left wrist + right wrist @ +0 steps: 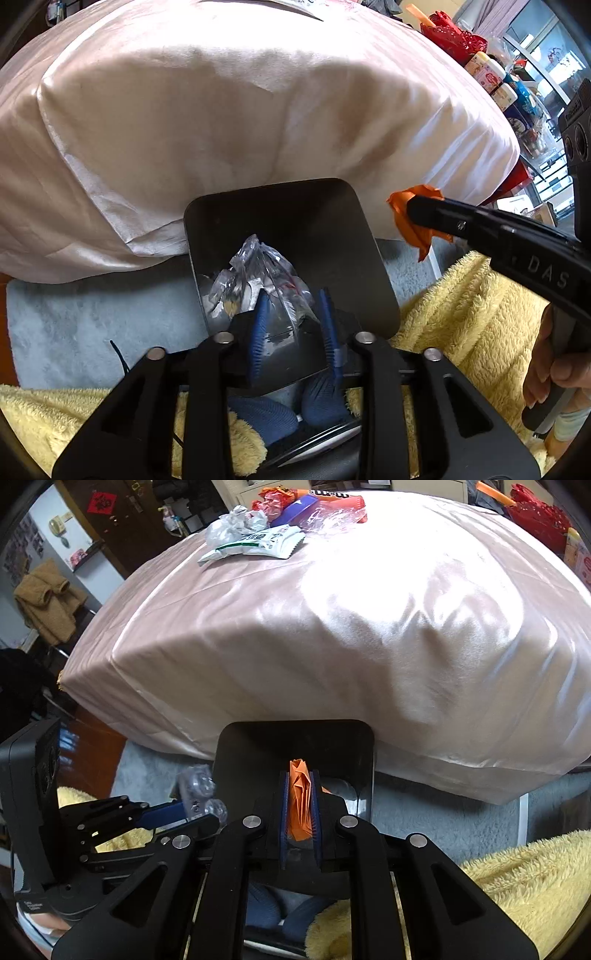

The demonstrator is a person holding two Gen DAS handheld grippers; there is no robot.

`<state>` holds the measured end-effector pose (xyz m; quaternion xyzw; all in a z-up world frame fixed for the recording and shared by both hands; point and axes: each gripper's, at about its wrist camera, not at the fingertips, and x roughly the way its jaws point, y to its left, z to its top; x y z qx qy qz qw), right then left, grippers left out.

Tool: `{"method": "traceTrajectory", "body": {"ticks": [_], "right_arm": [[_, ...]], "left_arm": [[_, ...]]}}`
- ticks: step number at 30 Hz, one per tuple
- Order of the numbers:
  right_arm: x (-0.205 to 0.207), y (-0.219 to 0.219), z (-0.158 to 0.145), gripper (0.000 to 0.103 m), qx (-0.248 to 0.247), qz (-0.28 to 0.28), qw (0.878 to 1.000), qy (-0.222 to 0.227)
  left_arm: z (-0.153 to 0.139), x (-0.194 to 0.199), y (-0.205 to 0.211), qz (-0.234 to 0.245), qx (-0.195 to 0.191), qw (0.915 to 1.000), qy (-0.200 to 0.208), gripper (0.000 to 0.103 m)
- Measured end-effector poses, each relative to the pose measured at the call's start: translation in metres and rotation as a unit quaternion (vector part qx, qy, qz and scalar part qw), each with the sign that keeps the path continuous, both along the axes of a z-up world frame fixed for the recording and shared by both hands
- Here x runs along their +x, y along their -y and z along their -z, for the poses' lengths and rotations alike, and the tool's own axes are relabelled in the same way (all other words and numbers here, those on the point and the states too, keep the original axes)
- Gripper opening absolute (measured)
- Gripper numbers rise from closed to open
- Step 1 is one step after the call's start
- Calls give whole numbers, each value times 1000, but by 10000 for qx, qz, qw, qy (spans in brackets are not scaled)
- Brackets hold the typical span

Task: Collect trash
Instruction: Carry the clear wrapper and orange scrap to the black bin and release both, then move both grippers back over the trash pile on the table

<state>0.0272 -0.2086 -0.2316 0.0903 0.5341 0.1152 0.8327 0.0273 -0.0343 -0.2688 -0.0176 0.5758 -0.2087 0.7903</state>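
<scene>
A dark square bin point(277, 188) point(295, 725) stands on the floor against a pink satin-covered bed or table. My left gripper point(294, 295) point(207, 812) hangs over the bin's near side with its blue pads apart. Crumpled clear plastic point(255, 273) point(197, 788) sits at its fingertips, against the left pad, with a gap to the right pad. My right gripper point(300, 797) point(406, 210) is shut on a crumpled orange scrap point(301, 794) point(415, 221). The scrap is held just above the bin's right rim. More wrappers point(258, 539) lie on the far top of the satin cover.
The satin cover point(221, 110) bulges right behind the bin. A yellow fleece blanket point(480, 314) point(517, 878) lies at the near side, over a grey rug point(74, 314). A person's hand point(546, 369) grips the right tool. Red items and bottles point(480, 70) crowd the far right.
</scene>
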Motion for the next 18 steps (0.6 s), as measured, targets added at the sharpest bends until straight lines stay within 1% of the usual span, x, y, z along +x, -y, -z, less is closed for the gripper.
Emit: {"method": "traceTrajectory", "body": {"ticks": [1, 2, 3, 5, 6, 7, 8, 9, 10, 11, 12, 13, 15, 16, 18], "right_arm": [[1, 1, 0, 16, -20, 36, 10000, -8], [1, 3, 0, 25, 0, 45, 10000, -11], [2, 4, 0, 35, 20, 59, 10000, -6], [2, 6, 0, 42, 51, 86, 9999, 17], [3, 7, 0, 44, 74, 94, 9999, 19], [4, 10, -1, 45, 119, 100, 9999, 20], [5, 11, -1, 48, 154, 119, 9998, 28], [5, 13, -2, 55, 170, 148, 9997, 42], [6, 16, -4, 58, 179, 188, 9996, 70], [7, 20, -7, 67, 185, 229, 9995, 106], [8, 23, -10, 74, 184, 281, 9993, 158], [9, 26, -14, 78, 182, 335, 9990, 214], [12, 34, -22, 89, 205, 463, 9982, 307], [13, 38, -27, 91, 229, 524, 9978, 339], [18, 45, -36, 92, 247, 603, 9970, 427]], "left_arm": [[-1, 0, 0, -16, 19, 10000, 10, 39], [-1, 1, 1, -25, 32, 10000, 19, 42], [-2, 1, 0, -43, 32, 10000, 24, 43], [-3, 2, -2, -61, 21, 10000, 42, 45], [-4, 3, -4, -69, 28, 10000, 60, 45], [-6, 3, -5, -83, 40, 9999, 87, 47], [-8, 4, -7, -103, 61, 9999, 119, 50], [-10, 4, -9, -121, 95, 9998, 156, 52], [-14, 5, -11, -140, 139, 9996, 207, 56], [-18, 6, -14, -158, 175, 9994, 266, 60], [-23, 7, -16, -174, 199, 9991, 327, 61], [-28, 8, -20, -195, 210, 9988, 393, 65], [-38, 11, -26, -256, 231, 9981, 520, 72], [-44, 13, -28, -289, 236, 9976, 589, 77], [-55, 17, -33, -340, 227, 9967, 704, 80]]}}
